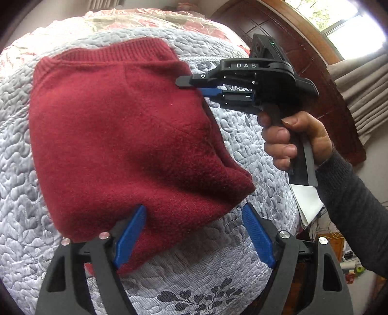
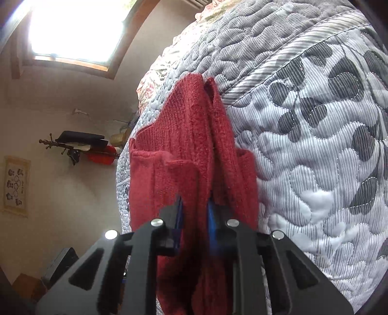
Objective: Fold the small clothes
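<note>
A dark red knitted garment [image 1: 121, 135] lies folded on the grey quilted bedspread [image 1: 218, 261], its ribbed hem at the far end. My left gripper [image 1: 194, 208] stands open over the garment's near edge; its blue pads [image 1: 131, 237] straddle the near corner without pinching it. A hand [image 1: 291, 143] holds my right gripper [image 1: 190, 86], which is shut on the garment's right edge. In the right wrist view that gripper [image 2: 195, 206] clamps a raised fold of the red garment [image 2: 194, 135], with the cloth bunched between the fingers.
A dark wooden headboard [image 1: 303, 55] and a curtain [image 1: 361, 89] stand to the right of the bed. A pink floral blanket [image 1: 145, 21] covers the far end. The bed's edge drops off at the right near a white sheet [image 1: 308, 203]. A wall rack [image 2: 75, 145] hangs on the wall.
</note>
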